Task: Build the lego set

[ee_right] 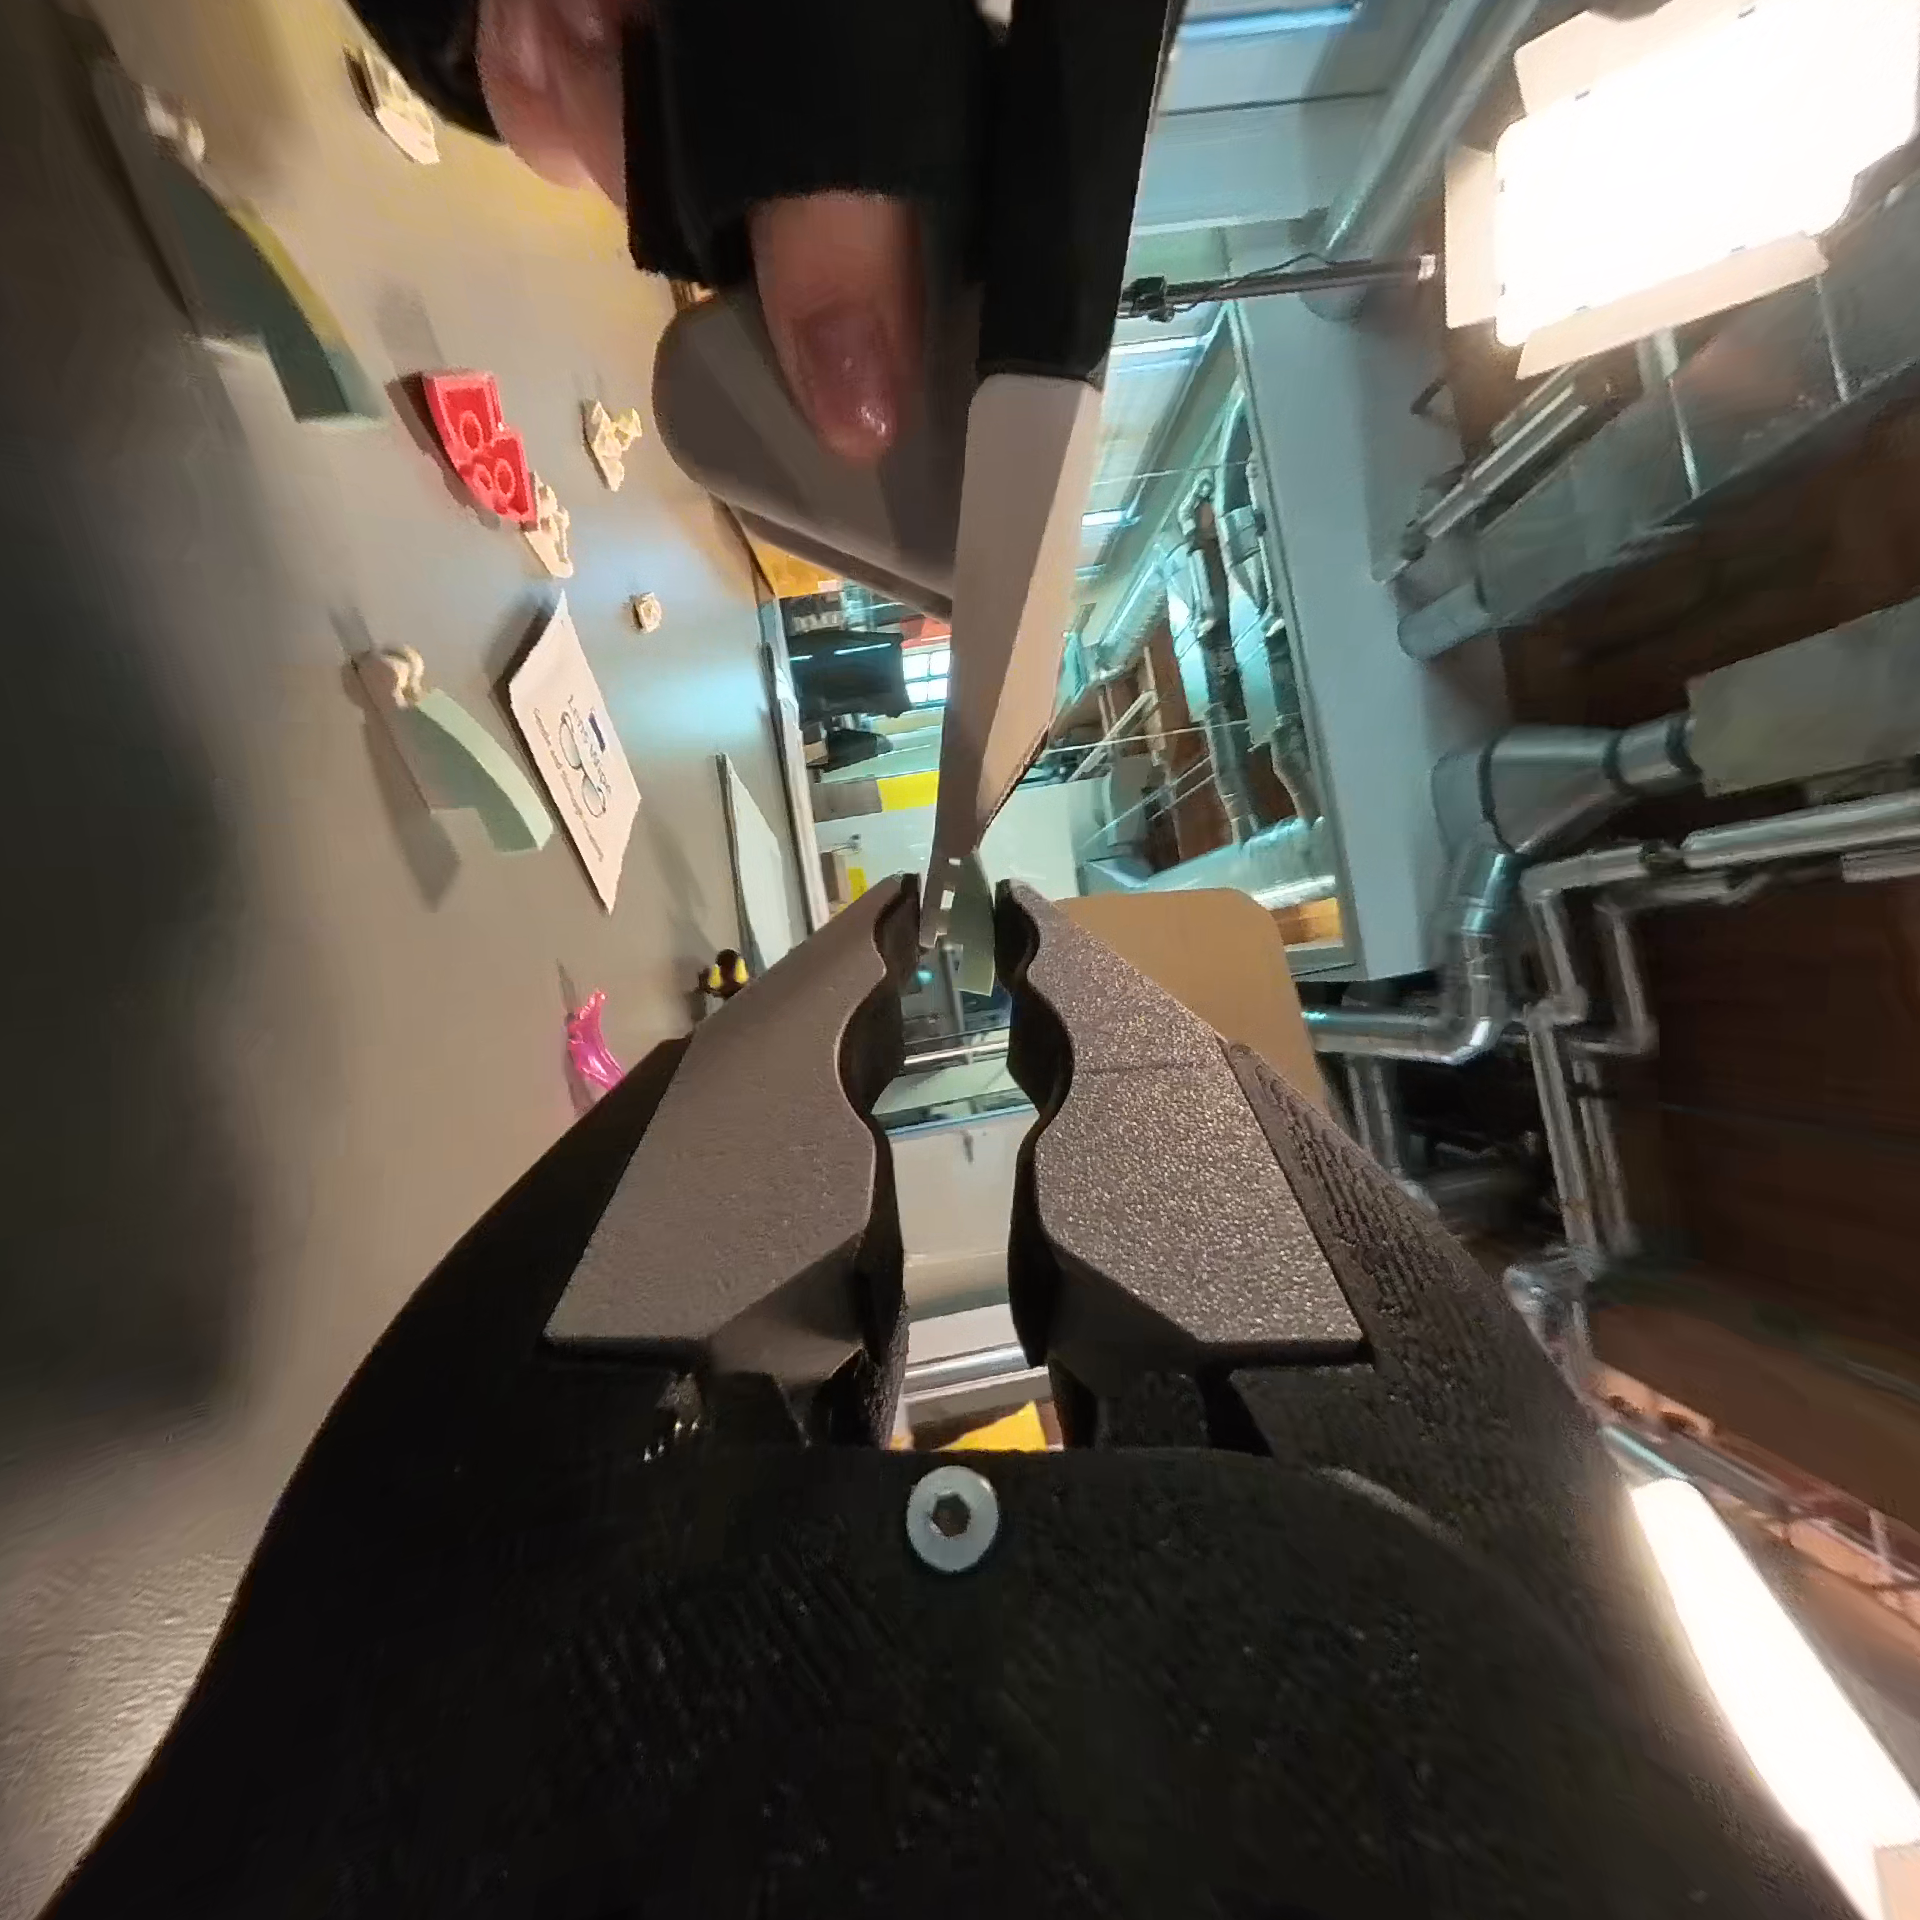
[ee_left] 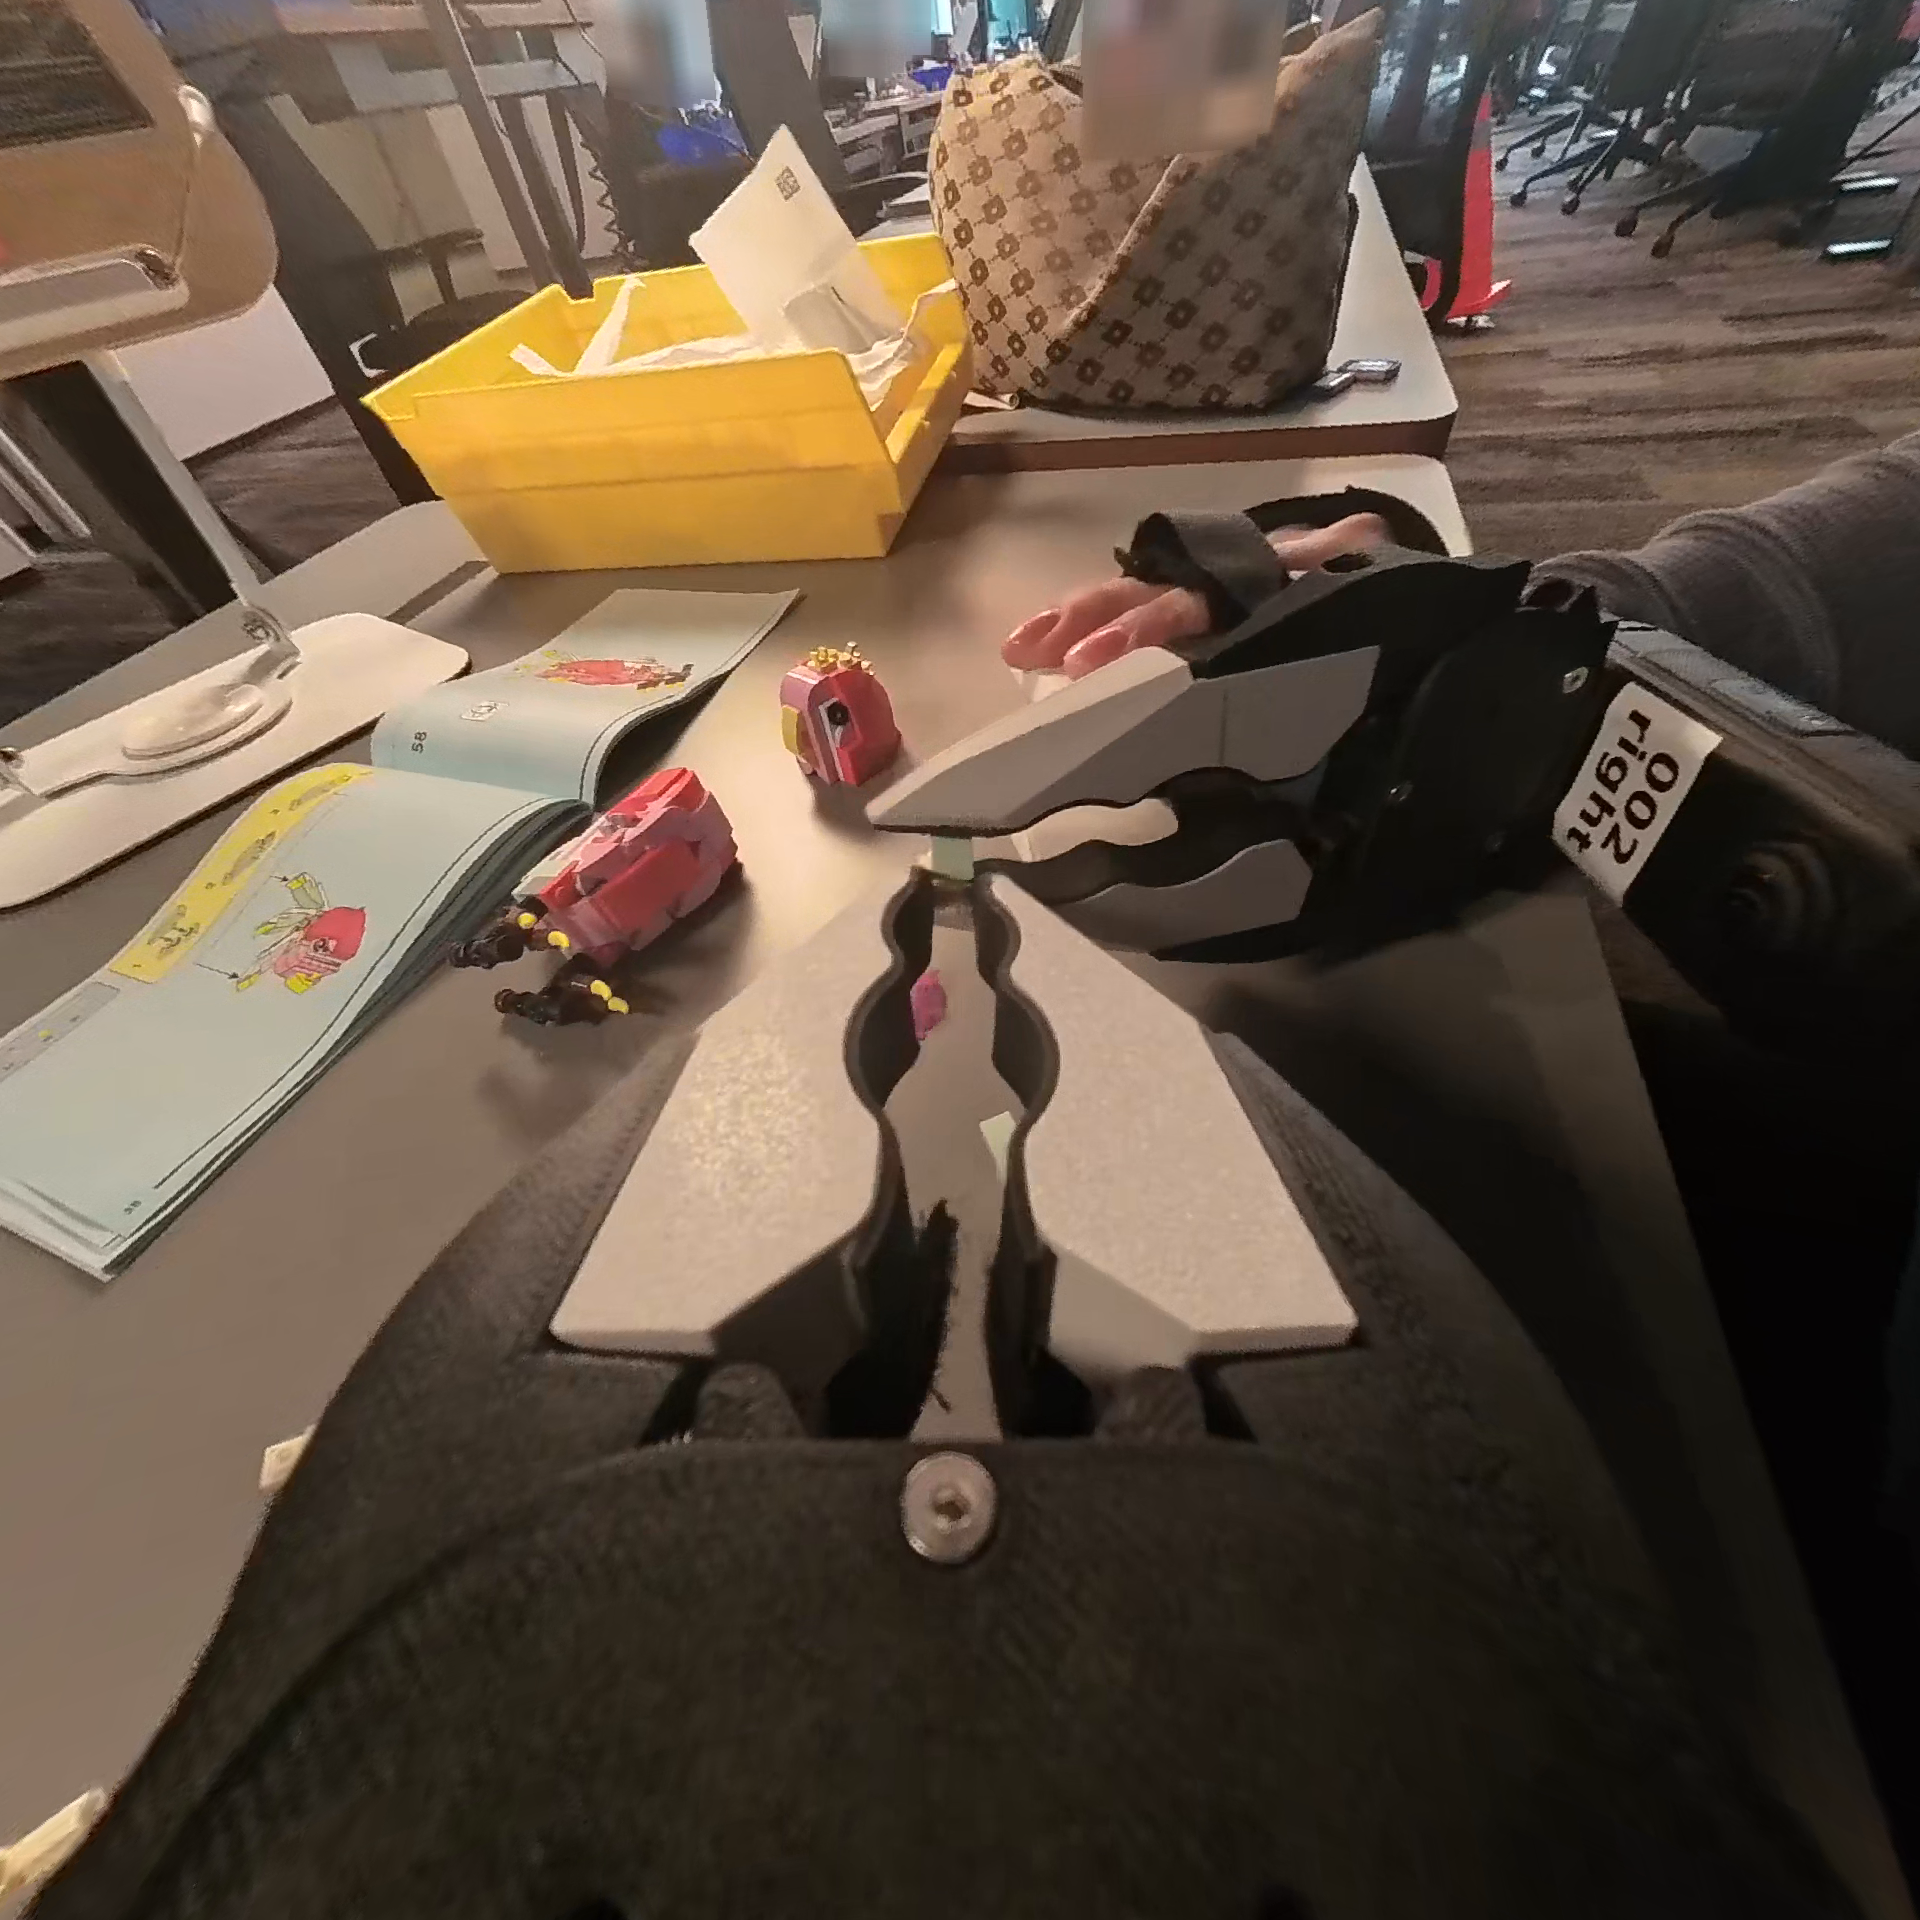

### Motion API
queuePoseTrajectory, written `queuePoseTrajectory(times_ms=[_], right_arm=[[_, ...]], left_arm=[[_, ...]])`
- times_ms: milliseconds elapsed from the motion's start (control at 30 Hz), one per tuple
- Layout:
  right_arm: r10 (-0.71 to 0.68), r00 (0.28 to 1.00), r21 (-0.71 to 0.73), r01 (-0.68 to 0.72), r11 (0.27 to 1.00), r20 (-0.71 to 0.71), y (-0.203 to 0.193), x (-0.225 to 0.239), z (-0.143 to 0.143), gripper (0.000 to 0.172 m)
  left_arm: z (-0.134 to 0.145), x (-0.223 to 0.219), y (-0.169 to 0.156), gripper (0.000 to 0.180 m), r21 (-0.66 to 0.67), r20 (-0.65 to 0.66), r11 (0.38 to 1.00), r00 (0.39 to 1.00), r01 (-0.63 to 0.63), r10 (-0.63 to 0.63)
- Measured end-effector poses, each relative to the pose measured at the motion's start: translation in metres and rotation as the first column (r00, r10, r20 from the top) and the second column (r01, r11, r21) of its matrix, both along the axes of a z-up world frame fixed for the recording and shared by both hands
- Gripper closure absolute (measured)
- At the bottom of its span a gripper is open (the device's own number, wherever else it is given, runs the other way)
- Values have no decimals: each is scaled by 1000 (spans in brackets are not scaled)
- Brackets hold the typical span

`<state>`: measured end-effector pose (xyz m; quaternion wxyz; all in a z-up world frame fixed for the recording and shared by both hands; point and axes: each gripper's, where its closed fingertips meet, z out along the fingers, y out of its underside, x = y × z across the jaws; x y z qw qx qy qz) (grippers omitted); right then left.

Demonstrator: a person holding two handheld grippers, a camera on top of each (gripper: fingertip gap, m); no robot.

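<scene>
My two grippers meet above the grey table (ee_left: 312, 1351). My left gripper (ee_left: 951, 891) points forward, its tips shut on the lower end of a small pale green brick piece (ee_left: 952, 860). My right gripper (ee_left: 961, 844) comes in from the right and is turned on its side, with one finger above the piece and one below. In the right wrist view my right gripper (ee_right: 954, 909) is shut on the same pale green piece (ee_right: 975, 925). The left gripper's tips (ee_right: 961, 831) reach down to it from above.
A red and pink brick bird body (ee_left: 634, 873) and its head (ee_left: 840, 717) lie by an open instruction booklet (ee_left: 260, 987). A yellow bin (ee_left: 665, 447) and patterned bag (ee_left: 1143, 260) stand behind. Loose red bricks (ee_right: 478, 447), pale green arches (ee_right: 468, 758), a card (ee_right: 577, 748) and a pink piece (ee_right: 592, 1039) lie about.
</scene>
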<state>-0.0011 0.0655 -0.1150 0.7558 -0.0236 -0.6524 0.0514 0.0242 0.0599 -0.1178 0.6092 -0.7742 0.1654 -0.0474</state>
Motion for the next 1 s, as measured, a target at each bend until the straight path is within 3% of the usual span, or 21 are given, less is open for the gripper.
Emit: queuePoseTrajectory(times_ms=[433, 700, 1000], right_arm=[[56, 990, -157, -36, 987, 128, -8, 4, -8, 159], [198, 942, -444, -60, 894, 272, -9, 2, -20, 159], [183, 926, -484, -1, 875, 329, -5, -5, -31, 157]], left_arm=[[-3, 1, -4, 174, -53, 126, 995, 989, 82, -74], [-11, -5, -5, 175, -155, 447, 972, 890, 179, -93], [-16, -5, -3, 175, -165, 356, 976, 931, 146, -79]])
